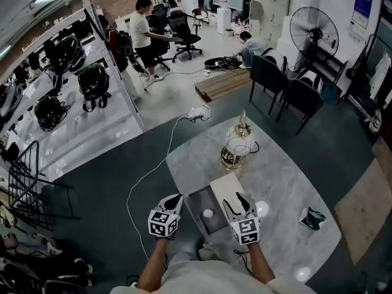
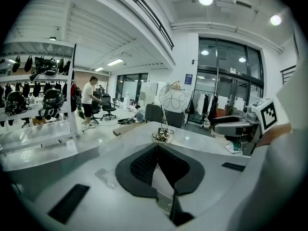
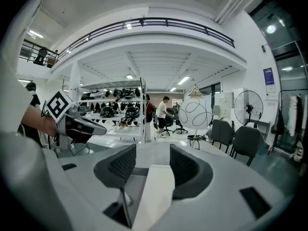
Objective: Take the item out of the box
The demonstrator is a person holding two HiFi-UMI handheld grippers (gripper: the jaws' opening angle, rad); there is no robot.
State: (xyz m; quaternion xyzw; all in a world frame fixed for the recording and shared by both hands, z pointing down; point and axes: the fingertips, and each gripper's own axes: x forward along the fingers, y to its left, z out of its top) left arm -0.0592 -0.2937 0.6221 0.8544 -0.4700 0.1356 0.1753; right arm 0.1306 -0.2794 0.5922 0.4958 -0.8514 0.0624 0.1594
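Note:
An open grey box sits at the near edge of the pale table, its white lid swung back on the far right. A small white ball lies inside. My left gripper is at the box's left wall. In the left gripper view its jaws meet at the tips with the thin wall running between them. My right gripper hovers over the right rim. It stands open, with the white lid between the jaws.
A globe lamp with a coiled cord stands on the table just beyond the box. A teal packet lies at the right. Dark chairs stand past the table's far edge. Shelves of helmets line the left.

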